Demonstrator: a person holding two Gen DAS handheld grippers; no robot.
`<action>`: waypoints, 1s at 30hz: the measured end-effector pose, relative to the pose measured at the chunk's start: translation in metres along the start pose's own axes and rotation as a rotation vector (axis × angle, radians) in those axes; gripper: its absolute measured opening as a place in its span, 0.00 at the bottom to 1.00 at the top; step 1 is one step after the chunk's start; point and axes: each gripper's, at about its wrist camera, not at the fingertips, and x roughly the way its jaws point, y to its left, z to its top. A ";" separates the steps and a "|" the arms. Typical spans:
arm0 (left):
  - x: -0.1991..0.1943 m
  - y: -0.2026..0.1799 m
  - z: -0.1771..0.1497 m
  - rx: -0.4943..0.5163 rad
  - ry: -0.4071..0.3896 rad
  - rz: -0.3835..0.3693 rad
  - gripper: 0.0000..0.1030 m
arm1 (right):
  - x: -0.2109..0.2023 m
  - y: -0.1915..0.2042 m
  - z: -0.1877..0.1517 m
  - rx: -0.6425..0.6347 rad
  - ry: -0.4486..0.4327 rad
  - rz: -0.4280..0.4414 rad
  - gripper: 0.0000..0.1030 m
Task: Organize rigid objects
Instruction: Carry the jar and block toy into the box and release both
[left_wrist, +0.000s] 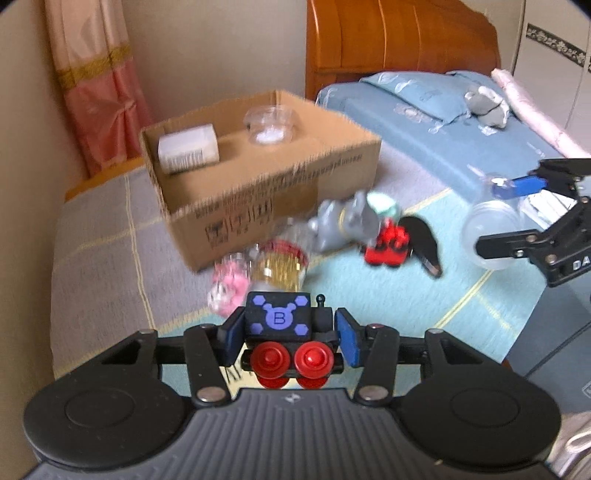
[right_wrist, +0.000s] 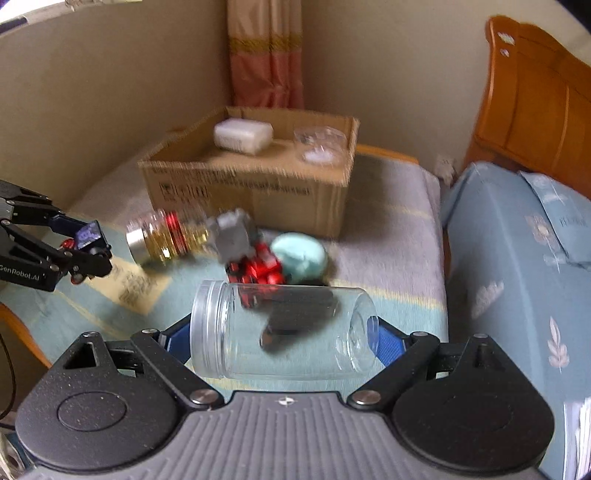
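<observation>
My left gripper (left_wrist: 286, 341) is shut on a black toy train car (left_wrist: 284, 325) with red wheels and a purple "B" top, held above the bedspread. My right gripper (right_wrist: 282, 338) is shut on a clear plastic jar (right_wrist: 280, 328), held sideways with its open mouth to the left; the jar also shows in the left wrist view (left_wrist: 489, 236). An open cardboard box (left_wrist: 258, 184) stands behind, holding a white box (left_wrist: 188, 147) and a clear round container (left_wrist: 271, 125). The box also shows in the right wrist view (right_wrist: 251, 184).
On the bedspread lie a gold and red jar (left_wrist: 280, 264), a pink item (left_wrist: 229, 288), a grey toy figure (left_wrist: 343, 219), a red toy car (left_wrist: 388, 245), a black object (left_wrist: 423, 240) and a mint-green lump (right_wrist: 299, 256). A blue bed (left_wrist: 424, 118) with wooden headboard (left_wrist: 388, 40) stands right.
</observation>
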 end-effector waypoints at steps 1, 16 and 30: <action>-0.003 0.001 0.005 0.005 -0.012 0.000 0.48 | -0.001 -0.001 0.005 -0.009 -0.011 0.006 0.93; 0.014 0.034 0.093 -0.004 -0.143 0.055 0.49 | 0.007 -0.001 0.084 -0.122 -0.138 0.032 0.93; 0.043 0.066 0.085 -0.104 -0.136 0.098 0.93 | 0.038 0.004 0.118 -0.138 -0.139 0.036 0.93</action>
